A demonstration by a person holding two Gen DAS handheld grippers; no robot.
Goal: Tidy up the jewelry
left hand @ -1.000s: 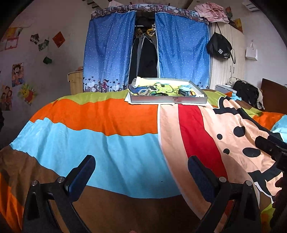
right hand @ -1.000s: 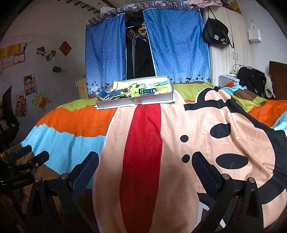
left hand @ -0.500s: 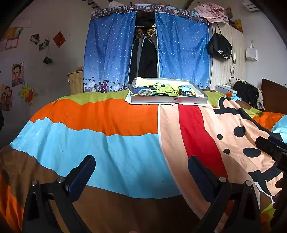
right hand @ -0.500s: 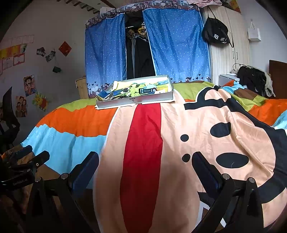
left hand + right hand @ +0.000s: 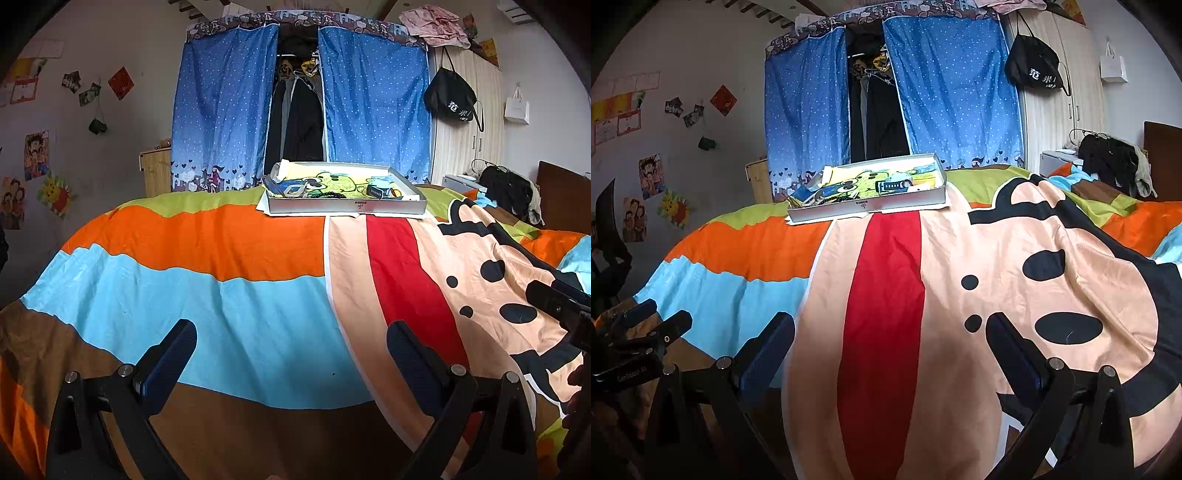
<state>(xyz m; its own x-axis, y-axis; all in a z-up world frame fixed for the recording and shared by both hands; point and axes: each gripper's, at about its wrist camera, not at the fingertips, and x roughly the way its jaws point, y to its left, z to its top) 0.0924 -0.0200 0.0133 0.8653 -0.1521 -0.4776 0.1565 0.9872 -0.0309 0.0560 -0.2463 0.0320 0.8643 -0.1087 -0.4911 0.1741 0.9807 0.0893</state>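
Both the left gripper [image 5: 291, 345] and the right gripper [image 5: 892, 334] hang spread wide and empty over the bed's quilt [image 5: 229, 295]. Far across it, a shallow tray [image 5: 347, 206] holds a dark bead string [image 5: 327, 196] and small pieces. The beads look light, limp and slippery; pinching mid-strand seems best.

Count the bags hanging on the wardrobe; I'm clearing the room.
2: a black bag on the wardrobe front and a white paper bag to its right. Others may be hidden.
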